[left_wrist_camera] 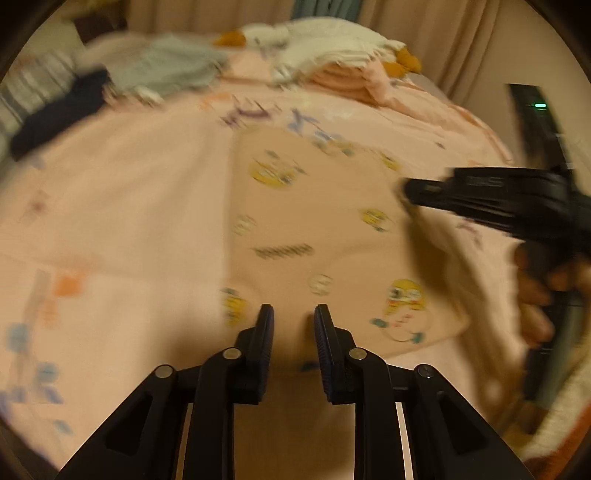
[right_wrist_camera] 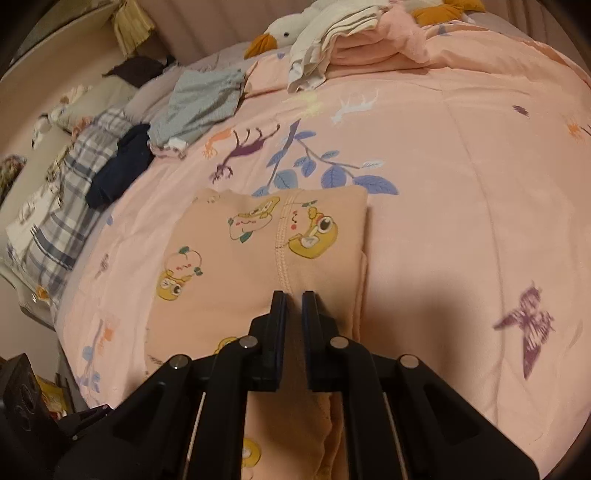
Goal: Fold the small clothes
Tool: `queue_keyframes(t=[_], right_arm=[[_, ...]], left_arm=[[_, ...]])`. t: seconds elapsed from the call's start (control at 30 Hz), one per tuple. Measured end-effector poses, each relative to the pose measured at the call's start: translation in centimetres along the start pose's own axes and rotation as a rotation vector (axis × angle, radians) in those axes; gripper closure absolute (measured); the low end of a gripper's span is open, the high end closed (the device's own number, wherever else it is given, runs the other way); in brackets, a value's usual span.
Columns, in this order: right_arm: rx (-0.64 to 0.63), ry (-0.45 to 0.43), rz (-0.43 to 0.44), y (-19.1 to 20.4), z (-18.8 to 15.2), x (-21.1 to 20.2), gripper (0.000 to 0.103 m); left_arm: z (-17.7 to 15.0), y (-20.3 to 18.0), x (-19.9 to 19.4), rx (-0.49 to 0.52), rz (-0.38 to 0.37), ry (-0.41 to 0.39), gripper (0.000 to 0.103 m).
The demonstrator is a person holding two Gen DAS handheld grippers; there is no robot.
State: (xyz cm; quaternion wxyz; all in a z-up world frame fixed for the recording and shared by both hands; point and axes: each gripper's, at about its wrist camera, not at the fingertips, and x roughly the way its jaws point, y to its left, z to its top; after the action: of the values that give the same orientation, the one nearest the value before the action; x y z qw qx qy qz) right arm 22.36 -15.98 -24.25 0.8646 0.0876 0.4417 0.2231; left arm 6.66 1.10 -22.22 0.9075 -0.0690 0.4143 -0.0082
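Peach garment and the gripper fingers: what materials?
Peach garment: soft knit, likely cotton jersey; matte, printed cartoons, visible stitched seam. Right gripper fingers: matte black rigid plastic, probably; the left gripper shows ribbed pads.

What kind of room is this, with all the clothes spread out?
Most likely a bedroom in a home. The clothes lie on a bed covered by a pink quilt printed with leaves and animals, a white plush duck with an orange beak rests at the far end, and beige curtains hang behind.
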Motion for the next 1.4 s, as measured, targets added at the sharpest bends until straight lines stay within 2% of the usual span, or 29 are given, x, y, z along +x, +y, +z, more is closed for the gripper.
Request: queue_keyframes(t=[0.07,0.17,0.23,0.27,0.3,0.33,0.37,0.43,0.47,0.57,0.63,0.77,0.87,1.1,1.2,1.4], right_arm=[[0.017,-0.044,-0.018,0.1,-0.3,-2.5,0.090],[0.016,-0.095,-0.052,0.7,-0.7,-6.3,0.090],[-0.016,-0.120,-0.093,1.6,-1.1,-9.4,0.084],[-0.050,-0.123,-0.110,2.3,-1.5,-10.8,0.068],[-0.094,-0.121,-0.124,3.0,-2.1,-12.0,0.037],[-0.123,-0.124,-0.129,3.3,-2.5,-12.6,0.021],[-0.154,-0.138,-0.128,3.8,-3.1,-13.7,0.005],[-0.210,-0.179,-0.105,4.8,-4.4,-15.8,0.003],[-0.223,-0.183,-0.097,5.0,-4.8,-16.4,0.002],[-0.260,-0.176,-0.121,6.0,-5.9,-17.7,0.000],[-0.288,-0.177,-0.137,6.7,-6.5,-18.2,0.001],[-0.293,-0.206,-0.113,7.3,-7.3,-19.7,0.000],[-0.273,-0.225,-0.092,7.2,-7.6,-20.9,0.000],[-0.259,-0.276,-0.111,7.2,-8.4,-22.7,0.000],[-0.257,-0.272,-0.109,7.3,-8.5,-22.8,0.000],[-0.278,-0.216,-0.066,7.8,-8.7,-22.4,0.001]], left_arm=[[0.2,0.2,-2.1,0.005,0.051,-0.061,0.080],[0.8,0.9,-6.0,-0.007,0.048,-0.152,0.080],[1.2,1.2,-8.3,-0.011,0.055,-0.196,0.078],[1.5,1.2,-10.1,0.005,0.050,-0.229,0.064],[1.7,1.2,-10.8,0.024,0.049,-0.237,0.049],[1.9,0.9,-11.6,0.062,0.053,-0.233,0.018],[1.9,0.4,-12.4,0.121,0.070,-0.223,0.010],[1.8,-0.3,-13.4,0.179,0.089,-0.264,0.010],[1.5,-0.5,-14.2,0.167,0.069,-0.296,0.008],[1.4,-0.8,-15.1,0.151,-0.031,-0.298,0.007],[1.4,-1.1,-16.3,0.139,-0.063,-0.336,0.006],[1.2,-1.8,-18.5,0.130,-0.016,-0.417,0.003],[1.5,-1.6,-19.1,0.095,-0.031,-0.438,0.003],[1.7,-0.7,-19.1,0.017,-0.039,-0.440,0.002],[1.7,-0.5,-19.1,-0.013,-0.071,-0.435,0.002],[1.5,-0.4,-18.9,-0.047,-0.015,-0.424,0.002]])
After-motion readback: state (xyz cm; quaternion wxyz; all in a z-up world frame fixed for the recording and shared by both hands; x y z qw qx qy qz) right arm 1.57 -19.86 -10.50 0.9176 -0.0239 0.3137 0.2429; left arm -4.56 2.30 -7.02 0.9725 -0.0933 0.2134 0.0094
